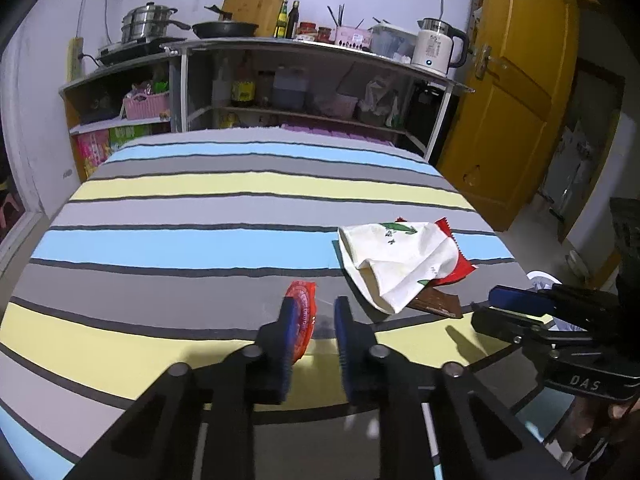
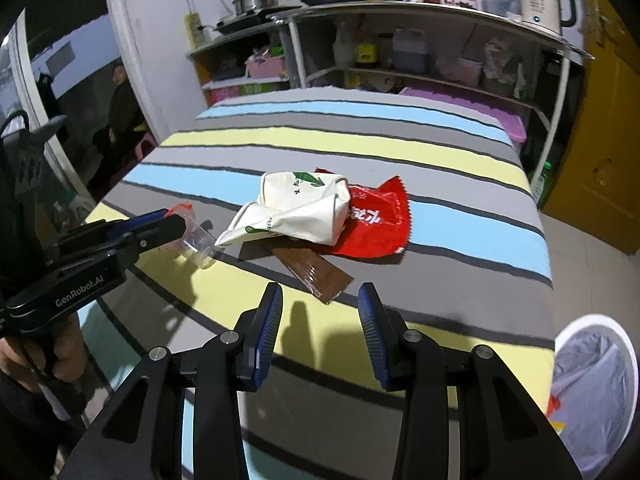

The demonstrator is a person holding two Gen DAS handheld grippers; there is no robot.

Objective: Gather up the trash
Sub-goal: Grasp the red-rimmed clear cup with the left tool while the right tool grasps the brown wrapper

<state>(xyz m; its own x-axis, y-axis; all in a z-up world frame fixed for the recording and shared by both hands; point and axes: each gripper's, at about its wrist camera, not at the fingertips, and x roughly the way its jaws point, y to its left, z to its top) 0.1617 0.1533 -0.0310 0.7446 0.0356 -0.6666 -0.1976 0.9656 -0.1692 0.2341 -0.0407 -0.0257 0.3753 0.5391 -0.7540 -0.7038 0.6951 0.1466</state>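
Note:
A small clear cup with a red lid (image 1: 303,308) lies on its side on the striped cloth, and my left gripper (image 1: 314,320) is shut on it, one pad at each side. From the right wrist view the cup (image 2: 200,246) sticks out past the left gripper (image 2: 178,220). To its right lies a pile: a crumpled white bag (image 1: 400,256) (image 2: 300,208) over a red snack packet (image 1: 460,266) (image 2: 372,220) and a brown wrapper (image 1: 436,304) (image 2: 316,272). My right gripper (image 2: 320,312) (image 1: 486,306) hangs open and empty just short of the brown wrapper.
The striped tablecloth (image 1: 200,200) covers the whole table. A white bin with a grey liner (image 2: 592,392) stands on the floor off the table's near right corner. Shelves with pots, bottles and a kettle (image 1: 436,46) line the far wall; a yellow door (image 1: 516,80) stands at right.

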